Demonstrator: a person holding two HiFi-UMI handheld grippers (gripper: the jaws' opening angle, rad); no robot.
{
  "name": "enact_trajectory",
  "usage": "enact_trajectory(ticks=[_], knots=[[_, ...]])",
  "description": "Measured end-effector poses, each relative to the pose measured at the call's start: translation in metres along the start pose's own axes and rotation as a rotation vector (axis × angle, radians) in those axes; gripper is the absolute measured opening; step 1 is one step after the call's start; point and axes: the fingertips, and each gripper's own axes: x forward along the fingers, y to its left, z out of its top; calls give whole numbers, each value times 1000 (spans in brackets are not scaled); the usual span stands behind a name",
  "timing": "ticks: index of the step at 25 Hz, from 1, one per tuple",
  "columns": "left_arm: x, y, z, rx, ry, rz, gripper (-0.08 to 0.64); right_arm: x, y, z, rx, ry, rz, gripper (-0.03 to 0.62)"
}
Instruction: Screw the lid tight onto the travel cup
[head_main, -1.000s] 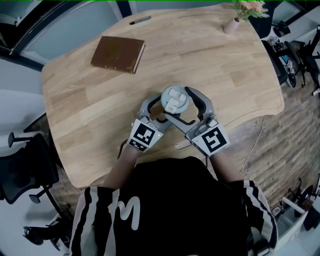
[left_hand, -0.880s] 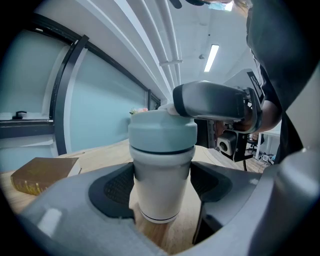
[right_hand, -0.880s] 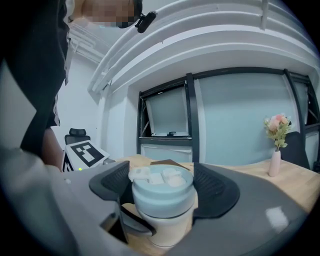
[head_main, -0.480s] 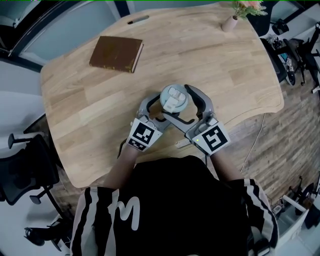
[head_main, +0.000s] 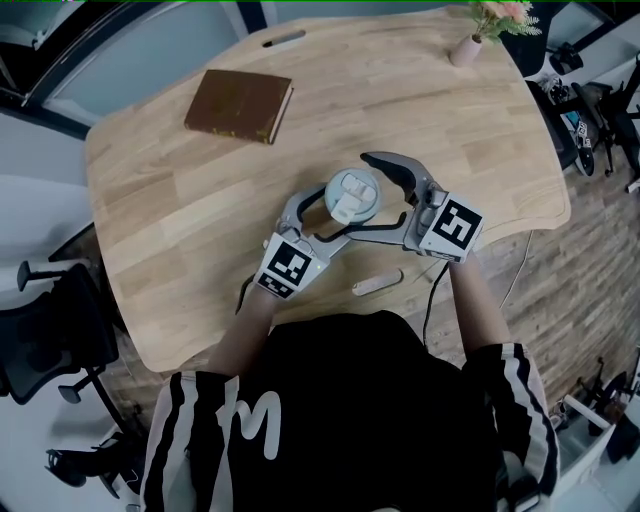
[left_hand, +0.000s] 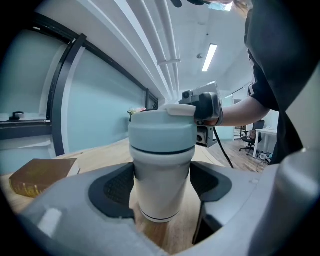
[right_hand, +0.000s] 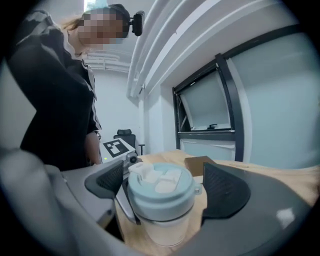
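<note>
Head view shows a big, light wooden worktop (head_main: 450, 130) with round corners. A person in a black top with white stripes (head_main: 330, 420) is at its front edge and holds a claw in each hand. A flat brown book (head_main: 238, 105) lies far back on the left, well apart from everything else.

The left claw (head_main: 325, 215) reaches in from the lower left. In the left gripper view its two dark pads (left_hand: 117, 187) press on both sides of the cream travel cup (left_hand: 161, 192), low on its body. So this claw grips the cup. The cup stands upright on the worktop, near the front edge, between the two claws.

The right claw (head_main: 360, 195) reaches in from the right, up at the top of the cup. Its jaws have just been opening. The pale blue-green round lid (right_hand: 161, 200) sits on the cup and has a white flip piece on top. In the right gripper view the pads (right_hand: 225, 190) stand wide, with a gap on each side of the lid. So this claw holds nothing.

A small pink vase with flowers (head_main: 465, 50) stands far back on the right. A small pale stick-shaped thing (head_main: 378, 283) lies near the front edge.
</note>
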Motion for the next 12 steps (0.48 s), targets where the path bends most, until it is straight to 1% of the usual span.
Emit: enact_trajectory(ticks=[2, 12], knots=[[0, 0, 0, 1, -2, -1, 359, -1, -2, -6, -7, 8, 13, 476], [1, 2, 1, 1, -8, 4, 359, -1, -8, -9, -10, -6, -69, 468]])
